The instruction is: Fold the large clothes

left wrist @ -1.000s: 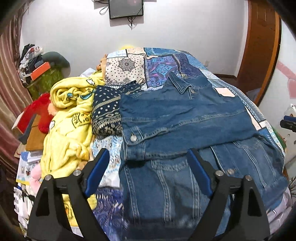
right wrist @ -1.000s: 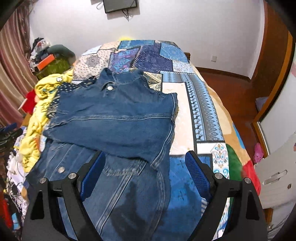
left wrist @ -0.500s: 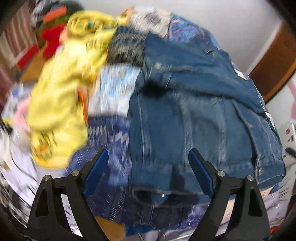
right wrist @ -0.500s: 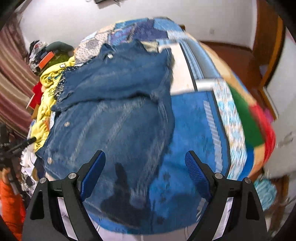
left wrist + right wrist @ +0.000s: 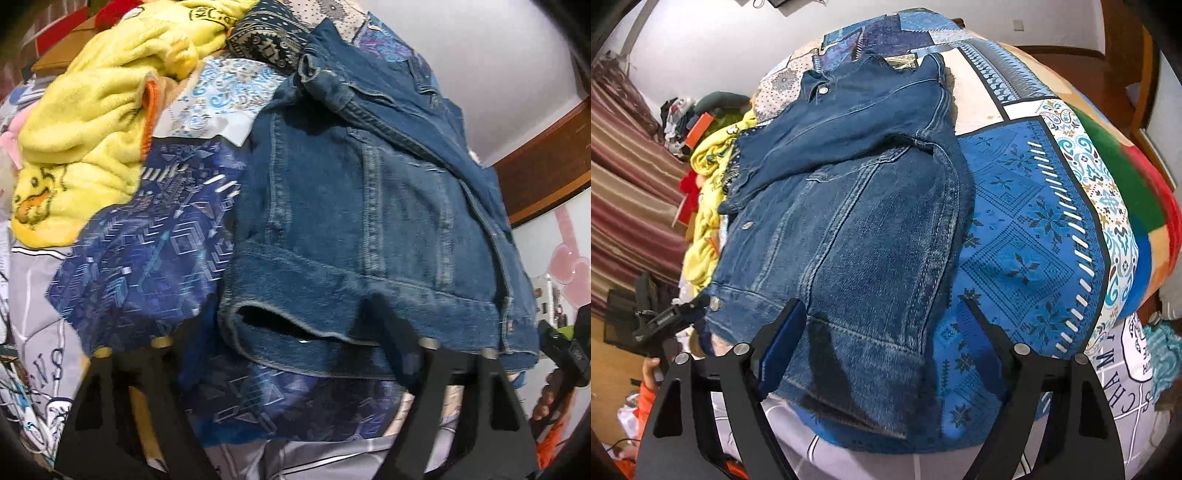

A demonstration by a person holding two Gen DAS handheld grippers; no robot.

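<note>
A blue denim jacket (image 5: 857, 206) lies flat on a patchwork bedspread (image 5: 1030, 206), sleeves folded across its upper part, hem toward me at the bed's near edge. It also shows in the left wrist view (image 5: 369, 206), hem opening gaping. My left gripper (image 5: 284, 332) is open, low at the bed edge, its fingers on either side of the hem's left corner. My right gripper (image 5: 882, 317) is open, straddling the hem's right corner, with the left finger (image 5: 783, 336) over the denim.
A yellow fleece garment (image 5: 88, 122) and a dark patterned cloth (image 5: 266, 40) are heaped left of the jacket. Striped curtains (image 5: 624, 177) and clutter line the left side. A wooden door (image 5: 546, 162) stands at right. The other gripper shows at the frame edge (image 5: 661, 321).
Both grippers have dropped from a high view over the bed down to the jacket's hem at the near edge. Both stay open; the jacket has not moved.
</note>
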